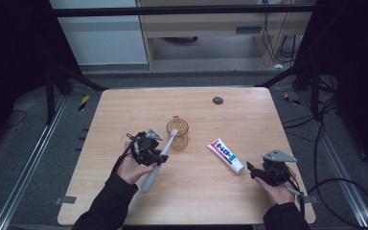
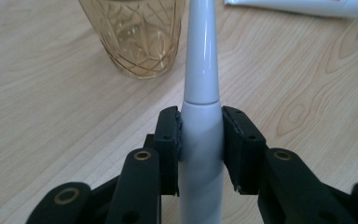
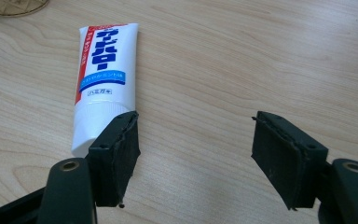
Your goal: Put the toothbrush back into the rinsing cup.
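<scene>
My left gripper [image 1: 154, 154] [image 2: 200, 144] is shut on a white electric toothbrush [image 1: 159, 160] [image 2: 201, 93]. The brush is tilted, its head end pointing up toward the amber glass cup [image 1: 178, 132] [image 2: 137, 32] and reaching its rim. A white toothpaste tube [image 1: 225, 155] [image 3: 101, 79] with red and blue print lies flat on the table [image 1: 124, 103]. My right gripper [image 1: 253, 171] [image 3: 193, 154] stands open just right of the tube's cap end, nothing between its jaws.
A small dark round spot [image 1: 217, 100] marks the far part of the wooden table. Black frame bars and cables surround the table, with cables on the floor at the right.
</scene>
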Demonstrator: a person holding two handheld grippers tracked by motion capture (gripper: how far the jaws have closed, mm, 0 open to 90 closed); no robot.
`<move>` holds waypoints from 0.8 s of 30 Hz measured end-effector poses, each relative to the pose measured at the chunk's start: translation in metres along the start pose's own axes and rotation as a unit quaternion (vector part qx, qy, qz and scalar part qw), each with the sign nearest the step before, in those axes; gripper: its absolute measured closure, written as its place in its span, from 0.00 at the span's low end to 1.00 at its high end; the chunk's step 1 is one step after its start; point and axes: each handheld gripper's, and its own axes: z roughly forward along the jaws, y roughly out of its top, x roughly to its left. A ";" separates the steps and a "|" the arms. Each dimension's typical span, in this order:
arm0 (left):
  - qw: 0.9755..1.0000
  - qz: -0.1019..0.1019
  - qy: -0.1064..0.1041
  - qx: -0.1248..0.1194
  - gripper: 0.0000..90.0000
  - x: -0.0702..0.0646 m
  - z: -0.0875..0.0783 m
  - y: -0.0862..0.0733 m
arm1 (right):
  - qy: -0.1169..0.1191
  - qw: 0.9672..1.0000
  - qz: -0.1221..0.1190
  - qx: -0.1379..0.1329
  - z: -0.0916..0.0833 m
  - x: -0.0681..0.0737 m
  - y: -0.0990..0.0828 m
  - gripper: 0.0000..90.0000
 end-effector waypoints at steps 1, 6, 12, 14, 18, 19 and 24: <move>1.000 -0.001 0.000 -0.007 0.75 0.001 -0.003 0.000 | 0.000 1.000 0.000 0.000 0.000 0.000 0.000 0.35; 0.999 -0.010 0.013 -0.047 0.75 0.004 -0.019 0.001 | 0.000 1.000 0.000 0.000 0.000 0.000 0.000 0.35; 0.995 -0.018 0.034 -0.087 0.75 0.008 -0.030 0.000 | -0.001 1.000 0.000 -0.001 0.000 0.000 0.000 0.35; 0.994 -0.022 0.040 -0.101 0.75 0.009 -0.033 0.000 | -0.001 1.000 -0.001 -0.001 0.000 0.000 0.000 0.35; 0.990 -0.030 0.054 -0.125 0.75 0.011 -0.038 -0.001 | -0.002 1.000 0.000 -0.002 0.000 -0.001 0.000 0.35; 0.989 -0.031 0.059 -0.132 0.75 0.012 -0.039 -0.001 | -0.001 1.000 0.002 -0.001 -0.001 0.000 0.000 0.35; 0.981 -0.038 0.083 -0.170 0.75 0.013 -0.046 0.000 | -0.004 1.000 0.003 -0.002 -0.001 0.000 0.000 0.34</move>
